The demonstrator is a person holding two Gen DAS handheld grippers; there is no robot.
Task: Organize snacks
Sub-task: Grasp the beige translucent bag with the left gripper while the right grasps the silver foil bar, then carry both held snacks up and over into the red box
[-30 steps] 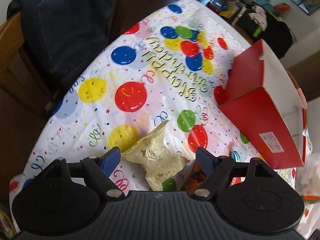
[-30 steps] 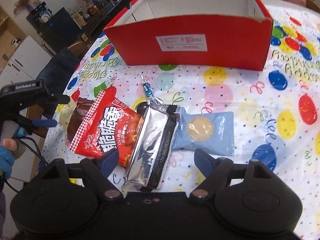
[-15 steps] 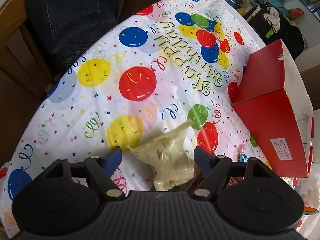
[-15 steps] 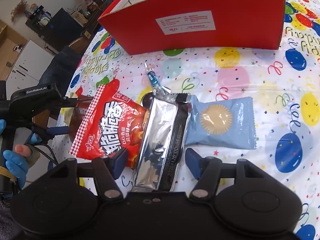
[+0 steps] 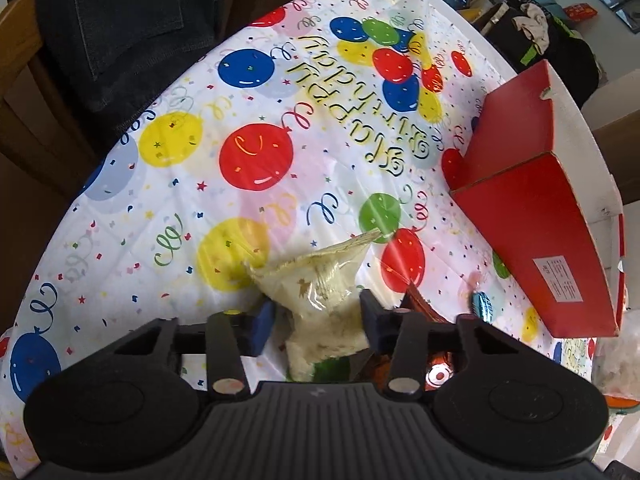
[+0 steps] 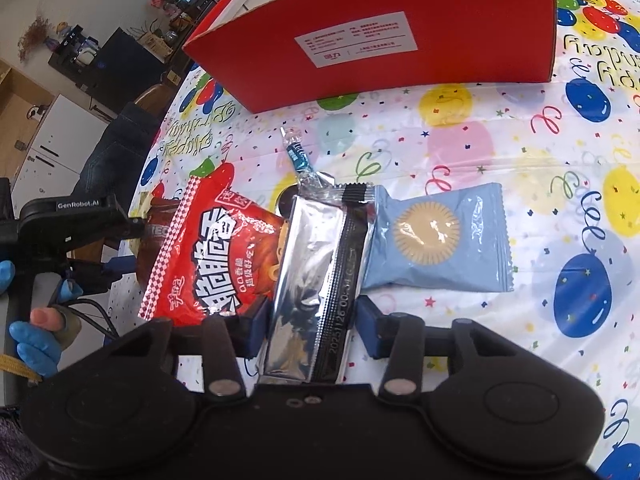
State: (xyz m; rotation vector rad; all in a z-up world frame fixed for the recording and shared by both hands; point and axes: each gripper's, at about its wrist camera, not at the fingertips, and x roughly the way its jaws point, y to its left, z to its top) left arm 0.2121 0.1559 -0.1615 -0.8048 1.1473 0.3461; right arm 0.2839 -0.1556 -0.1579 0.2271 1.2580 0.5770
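**Q:** Briefly, what do the two grippers have between their fingers?

**A:** Left gripper (image 5: 318, 320): jaws closing around a pale yellow packet (image 5: 320, 292), both blue pads against its sides. Right gripper (image 6: 310, 326): jaws closing around a silver packet (image 6: 316, 280); the pads sit at its edges, though firm contact cannot be confirmed.

**Q:** And outward from there?

**A:** Beside the silver packet lie a red snack bag (image 6: 216, 252) on one side and a light blue biscuit packet (image 6: 436, 240) on the other, each partly under it. A small blue wrapped candy (image 6: 298, 156) lies just beyond. Farther off stands the open red box (image 6: 380, 36) on the balloon tablecloth (image 6: 500, 152). A blue-gloved hand (image 6: 34, 344) shows at the right-wrist view's edge.
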